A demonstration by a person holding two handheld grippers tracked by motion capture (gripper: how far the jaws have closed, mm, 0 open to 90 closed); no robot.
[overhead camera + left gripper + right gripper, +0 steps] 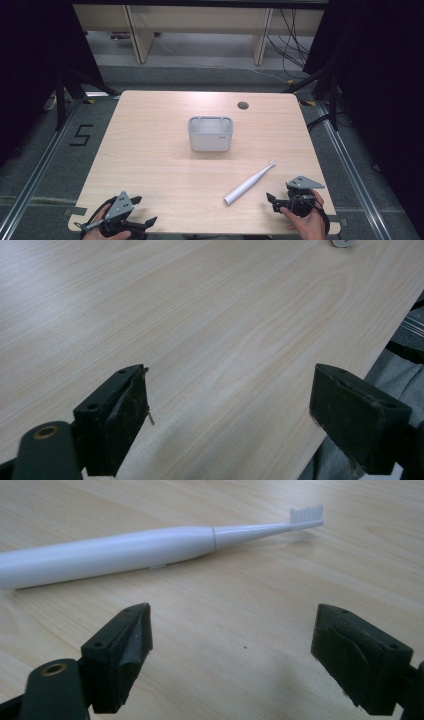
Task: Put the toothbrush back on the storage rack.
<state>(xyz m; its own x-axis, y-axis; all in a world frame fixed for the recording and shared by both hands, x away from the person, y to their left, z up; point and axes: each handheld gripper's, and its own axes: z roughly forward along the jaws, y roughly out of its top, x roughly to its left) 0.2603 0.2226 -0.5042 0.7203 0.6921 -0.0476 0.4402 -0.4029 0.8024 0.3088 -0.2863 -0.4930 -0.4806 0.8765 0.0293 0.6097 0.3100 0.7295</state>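
**Reaching for the toothbrush**

The white plastic electric toothbrush [248,184] lies flat near the table's right front corner, untouched. The right gripper [274,201], jaws wide and empty, faces it from just beside; next it must advance and straddle the handle. The left gripper [148,222] waits, also spread, at the left front edge.

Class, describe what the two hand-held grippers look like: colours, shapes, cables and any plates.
The left hand-held gripper and the right hand-held gripper are both black. Each carries a grey three-cornered plate with small holes on top. Black cable loops trail from each. Up close, the fingers are chunky black blocks fixed with small screws.
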